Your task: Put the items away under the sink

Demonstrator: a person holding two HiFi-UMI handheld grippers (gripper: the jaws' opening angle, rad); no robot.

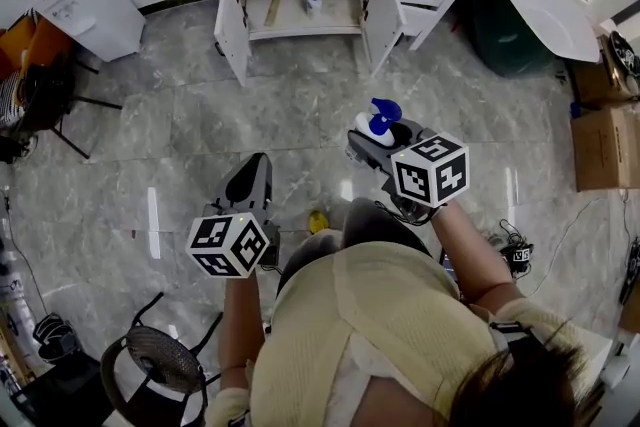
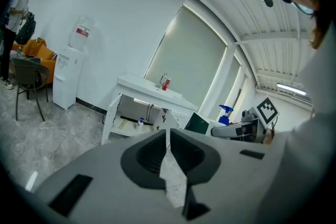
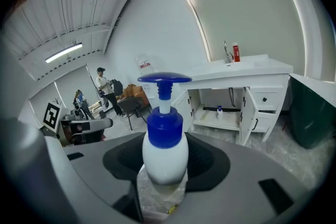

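The right tool (image 3: pixel 165 168) is clamped on a white pump bottle (image 3: pixel 165 152) with a blue head. It is held upright over the marble floor (image 1: pixel 300 115), well apart from the open sink cabinet (image 1: pixel 232 25). The left tool (image 2: pixel 168 136) has its jaws together, with nothing in them. A small bottle (image 1: pixel 314 2) stands on the cabinet shelf, right of the middle.

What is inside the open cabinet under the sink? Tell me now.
Inside the cabinet stand a small white bottle with a blue cap and, beside it, a flat pale strip. The open doors cover its side corners.
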